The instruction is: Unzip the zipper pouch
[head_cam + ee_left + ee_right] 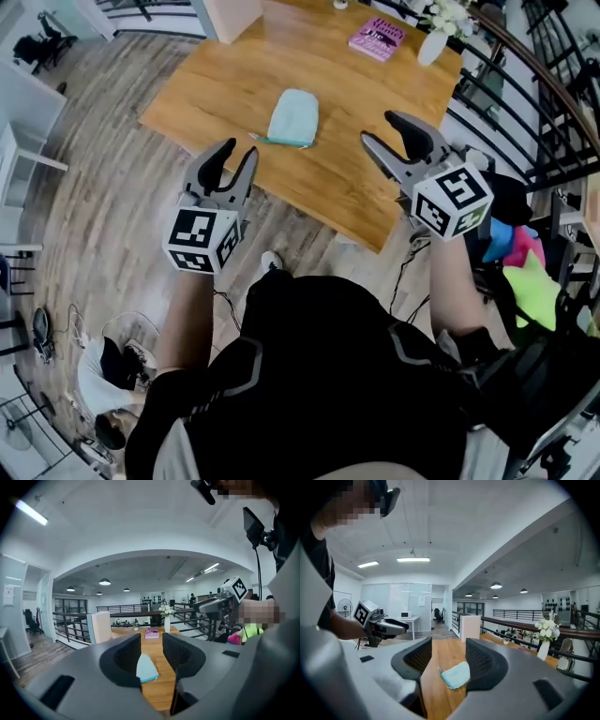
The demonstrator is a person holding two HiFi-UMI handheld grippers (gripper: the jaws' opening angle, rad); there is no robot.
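A pale teal zipper pouch [293, 116] lies flat on the wooden table [234, 84], its zipper edge toward me and a thin pull tab sticking out at its left. Both grippers hang in the air short of the table's near edge, apart from the pouch. My left gripper [237, 159] is open with nothing between its jaws; in the left gripper view the pouch [147, 667] shows through the gap. My right gripper [382, 131] is also open and empty, and in the right gripper view the pouch [457, 674] lies ahead between its jaws.
A pink book [378, 37] and a white vase of flowers [433, 42] stand at the table's far right. A black railing [525, 84] runs along the right side. Bright cloths [525, 267] lie by my right arm. Wood floor lies to the left.
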